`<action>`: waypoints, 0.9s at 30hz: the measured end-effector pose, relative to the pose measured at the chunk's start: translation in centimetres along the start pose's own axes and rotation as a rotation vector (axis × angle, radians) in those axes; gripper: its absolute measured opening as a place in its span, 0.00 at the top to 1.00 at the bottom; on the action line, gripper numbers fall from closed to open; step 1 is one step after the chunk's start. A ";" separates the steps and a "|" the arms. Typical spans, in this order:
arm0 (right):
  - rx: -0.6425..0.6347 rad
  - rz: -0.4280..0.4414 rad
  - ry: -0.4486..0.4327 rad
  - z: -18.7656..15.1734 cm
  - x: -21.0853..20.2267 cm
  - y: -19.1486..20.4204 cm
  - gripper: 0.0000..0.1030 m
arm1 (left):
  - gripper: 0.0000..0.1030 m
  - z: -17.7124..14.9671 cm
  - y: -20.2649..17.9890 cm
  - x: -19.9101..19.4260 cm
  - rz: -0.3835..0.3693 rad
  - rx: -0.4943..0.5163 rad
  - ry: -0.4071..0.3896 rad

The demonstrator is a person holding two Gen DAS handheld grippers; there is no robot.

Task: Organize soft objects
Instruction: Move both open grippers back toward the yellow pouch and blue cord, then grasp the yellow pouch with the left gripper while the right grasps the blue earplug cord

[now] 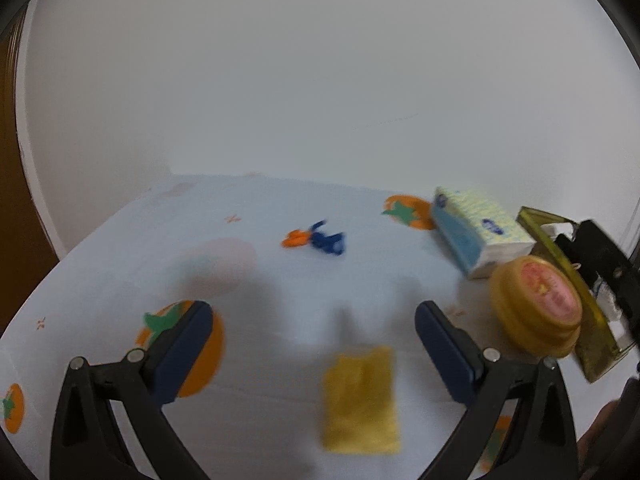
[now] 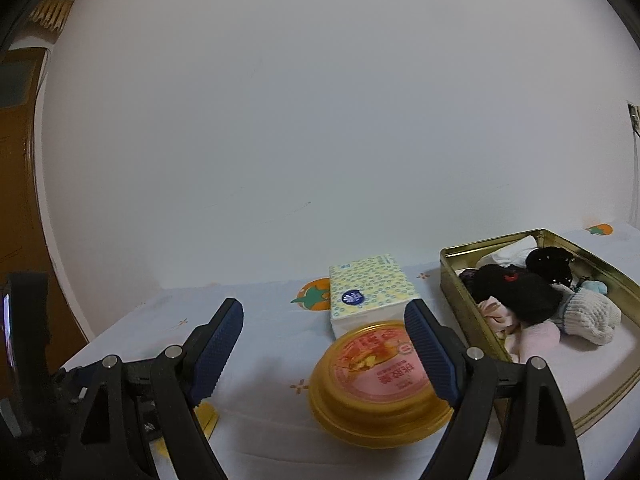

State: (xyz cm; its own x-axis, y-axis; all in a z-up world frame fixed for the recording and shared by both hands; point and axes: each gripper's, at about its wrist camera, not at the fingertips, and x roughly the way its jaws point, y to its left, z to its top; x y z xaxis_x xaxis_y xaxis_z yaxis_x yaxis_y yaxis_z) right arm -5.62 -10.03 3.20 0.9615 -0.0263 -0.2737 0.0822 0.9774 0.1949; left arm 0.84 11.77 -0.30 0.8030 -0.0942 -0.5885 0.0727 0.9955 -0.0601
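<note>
While the left gripper [image 1: 314, 340] hangs spread wide and empty, a blurred yellow cloth [image 1: 361, 400], possibly a sponge, lies flat between its fingers on the tablecloth [image 1: 120, 248]. Farther off lies a blue-and-orange scrap [image 1: 316, 239]. The right gripper [image 2: 322, 344] gapes too, over a yellow tub [image 2: 376, 380]; beyond stand a tissue pack [image 2: 370, 288] and the sock-filled gold tin [image 2: 464, 296].

Shiny gold metal rectangular tin [image 2: 452, 280] holding soft knit cloth socks [image 2: 588, 316]; glossy amber plastic round tub [image 2: 376, 408]; paper-look tissue pack [image 2: 370, 288]; matt white printed tablecloth [image 1: 280, 280]; blurry yellow square, probably cloth [image 1: 362, 400]; ribbed blue gripper pads [image 2: 218, 344].
</note>
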 end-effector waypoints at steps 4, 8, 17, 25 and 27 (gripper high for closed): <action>0.020 0.009 0.016 0.0 0.1 -0.3 0.18 | 0.01 -0.5 2.2 -0.1 0.008 0.001 0.042; 0.059 0.028 0.073 -0.2 0.8 -1.0 0.18 | 0.06 -1.1 2.2 -0.4 -0.040 0.021 0.079; 0.102 0.046 0.126 -0.5 1.5 -1.6 0.18 | 0.35 -2.4 -3.0 1.4 -0.166 0.145 0.226; 0.100 0.064 0.151 -0.7 1.8 -1.4 0.18 | 0.68 -2.8 -3.1 2.2 -0.187 0.129 0.285; 0.096 0.066 0.149 -0.7 1.8 -1.3 0.18 | 0.74 -2.8 -3.0 2.2 -0.203 0.127 0.286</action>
State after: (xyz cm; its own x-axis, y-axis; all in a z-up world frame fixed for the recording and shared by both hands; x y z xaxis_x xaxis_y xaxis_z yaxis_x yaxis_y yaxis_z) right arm -4.19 -11.21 1.79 0.9165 0.0755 -0.3928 0.0517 0.9514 0.3036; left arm 0.69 8.52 -3.67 0.5685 -0.2694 -0.7773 0.3005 0.9476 -0.1086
